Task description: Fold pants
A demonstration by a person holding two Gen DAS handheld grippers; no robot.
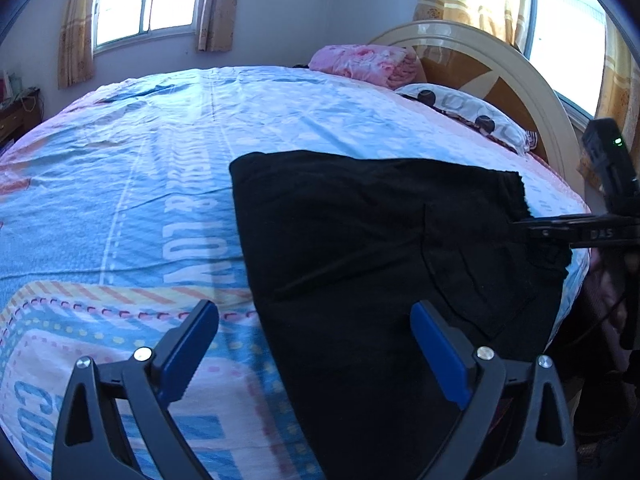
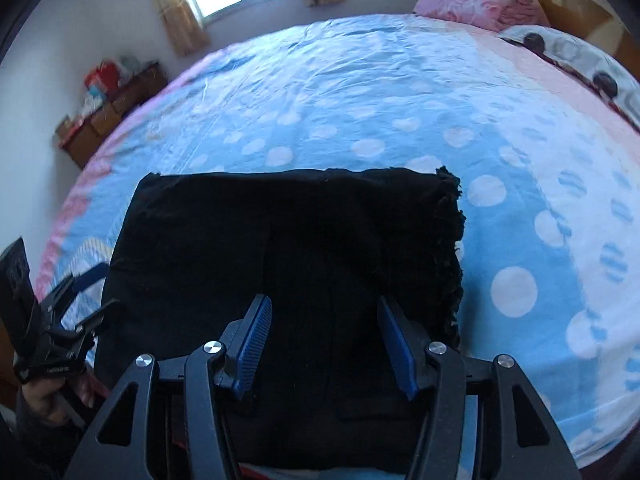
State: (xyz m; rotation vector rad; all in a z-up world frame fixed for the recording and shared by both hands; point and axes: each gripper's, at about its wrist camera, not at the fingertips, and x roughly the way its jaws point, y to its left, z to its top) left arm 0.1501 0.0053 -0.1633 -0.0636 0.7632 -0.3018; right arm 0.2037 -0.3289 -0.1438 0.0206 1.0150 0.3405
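Pants (image 1: pixel 360 248), black and folded into a compact rectangle, lie flat on the bedspread (image 1: pixel 140 160) near the bed's close edge, as seen from the left wrist camera. Left gripper (image 1: pixel 316 352) hangs above the bed with its blue pads (image 1: pixel 188 344) spread wide; one pad is over the patterned bedspread, the other over the black cloth, and nothing is pinched between them. Right gripper (image 1: pixel 520 230) enters from the right of this view, its tip at the frayed edge of the pants; whether it touches the cloth cannot be told here. Headboard (image 1: pixel 500 68), a spotted pillow (image 1: pixel 460 112) and a pink folded blanket (image 1: pixel 360 60) sit at the far end.

Right wrist camera: the right gripper (image 2: pixel 326 344) is poised over the near part of the pants (image 2: pixel 280 240), jaws parted about halfway, the blue pads (image 2: pixel 252 344) clear of the fabric with no fold caught between them. Frayed hem (image 2: pixel 454 240) runs along the right side of the folded stack. Left gripper (image 2: pixel 86 300) shows at the lower left beside the pants, held by a hand (image 2: pixel 40 400). A wooden cabinet (image 2: pixel 108 116) stands against the far wall.
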